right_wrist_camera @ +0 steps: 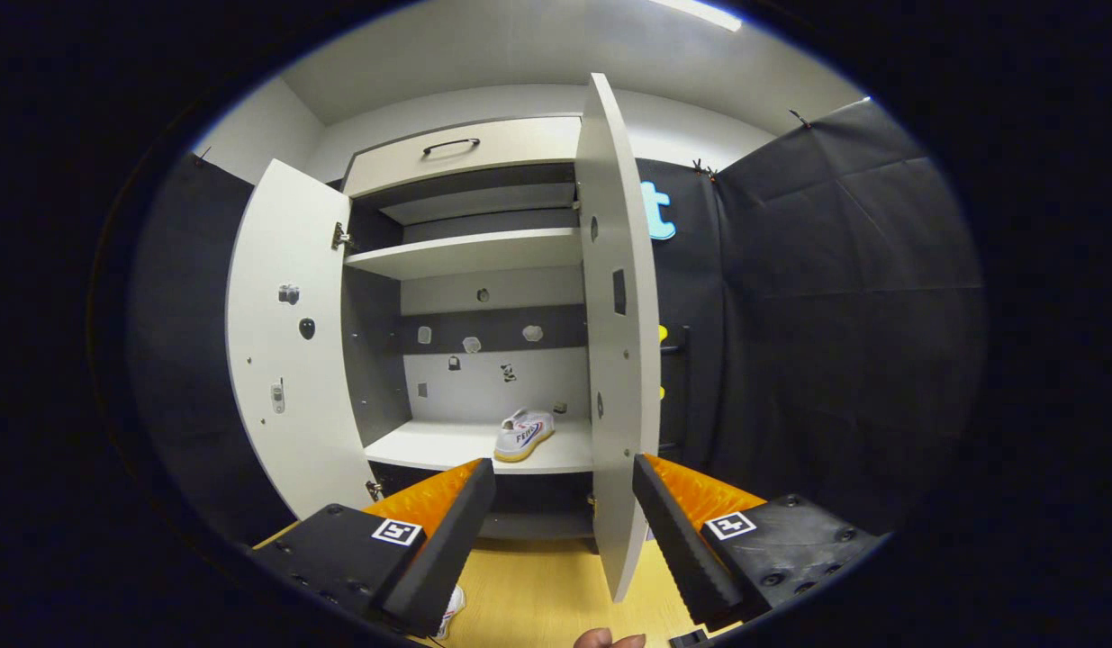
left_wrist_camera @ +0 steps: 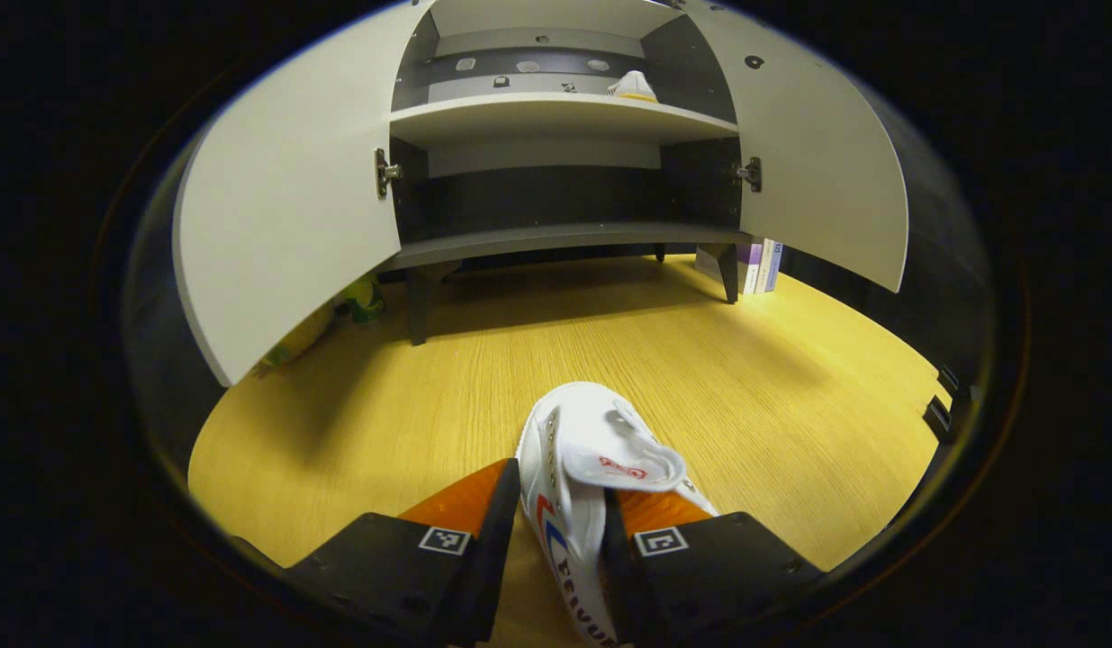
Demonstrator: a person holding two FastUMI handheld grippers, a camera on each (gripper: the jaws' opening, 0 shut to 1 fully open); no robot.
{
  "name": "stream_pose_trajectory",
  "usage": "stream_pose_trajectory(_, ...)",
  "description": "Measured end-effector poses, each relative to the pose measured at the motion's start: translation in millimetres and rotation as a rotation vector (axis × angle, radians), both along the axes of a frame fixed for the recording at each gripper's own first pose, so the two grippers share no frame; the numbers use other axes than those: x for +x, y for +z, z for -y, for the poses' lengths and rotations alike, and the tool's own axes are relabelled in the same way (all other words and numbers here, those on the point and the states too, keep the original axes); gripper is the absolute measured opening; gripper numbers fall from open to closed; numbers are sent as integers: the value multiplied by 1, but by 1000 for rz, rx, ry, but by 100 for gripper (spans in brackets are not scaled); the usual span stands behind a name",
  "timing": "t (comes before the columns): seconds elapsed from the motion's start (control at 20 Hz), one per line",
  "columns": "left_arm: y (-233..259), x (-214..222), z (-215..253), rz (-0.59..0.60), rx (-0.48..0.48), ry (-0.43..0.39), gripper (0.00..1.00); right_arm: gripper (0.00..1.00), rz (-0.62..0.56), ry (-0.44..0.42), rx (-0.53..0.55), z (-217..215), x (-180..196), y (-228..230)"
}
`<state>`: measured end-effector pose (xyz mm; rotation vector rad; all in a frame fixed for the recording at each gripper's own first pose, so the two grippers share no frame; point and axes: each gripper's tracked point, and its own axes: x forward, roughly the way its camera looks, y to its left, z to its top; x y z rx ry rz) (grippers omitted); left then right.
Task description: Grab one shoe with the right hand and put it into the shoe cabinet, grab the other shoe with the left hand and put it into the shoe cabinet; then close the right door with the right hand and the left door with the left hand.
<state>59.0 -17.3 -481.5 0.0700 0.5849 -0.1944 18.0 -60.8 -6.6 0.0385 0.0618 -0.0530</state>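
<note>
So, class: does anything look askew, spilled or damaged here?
Nothing stands out. One shoe sits upright on a shelf; the other shoe is in the left gripper; both cabinet doors stand open.

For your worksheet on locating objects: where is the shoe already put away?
In the right gripper view, the stored shoe sits on the cabinet's lower white shelf, toward its right end, just left of the open right door.

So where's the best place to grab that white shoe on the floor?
By the side wall at its opening, from above and behind the heel: the white shoe lies toe-forward, its thin upper fits between the left tool's fingers, which already straddle it there.
</note>
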Motion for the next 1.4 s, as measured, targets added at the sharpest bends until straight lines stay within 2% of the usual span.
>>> stream_pose_trajectory(0.05, -1, 3, -2, 8, 14, 13, 41, 98, -2, -20, -5, 6, 0, -2)
stream_pose_trajectory(0.1, -6, 7, -7, 0, 44, 29, 41, 98, 1, -40, -12, 11, -1, -3)
stream_pose_trajectory(0.15, -13, 6, -10, -40, 84, 29, 25, 98, 2, -58, -20, 15, -1, -5)
stream_pose_trajectory(0.2, -15, 6, -12, -59, 117, 20, 18, 98, -10, -62, -15, 16, -2, -8)
stream_pose_trajectory(0.35, -7, 8, -11, -98, 164, -5, 8, 98, -35, -65, 24, 20, -9, -13)
stream_pose_trajectory(0.55, 26, 0, -13, -119, 109, 14, 7, 98, -29, -49, 0, 23, -15, -10)
stream_pose_trajectory(0.65, 59, -4, -14, -92, 99, 22, 7, 98, -21, -45, -15, 26, -15, -5)
stream_pose_trajectory(0.95, 173, 0, -18, -34, 65, 85, 7, 98, -4, -11, 35, 34, -9, 0)
stream_pose_trajectory(1.15, 254, 27, -7, 12, -62, 135, 7, 98, -3, 8, 60, 45, -1, 4)
stream_pose_trajectory(1.3, 305, 64, -5, 56, -92, 166, 6, 100, 14, 12, 63, 59, 5, 8)
stream_pose_trajectory(1.4, 332, 94, -8, 84, -95, 202, 7, 98, 23, -1, 54, 72, 9, 11)
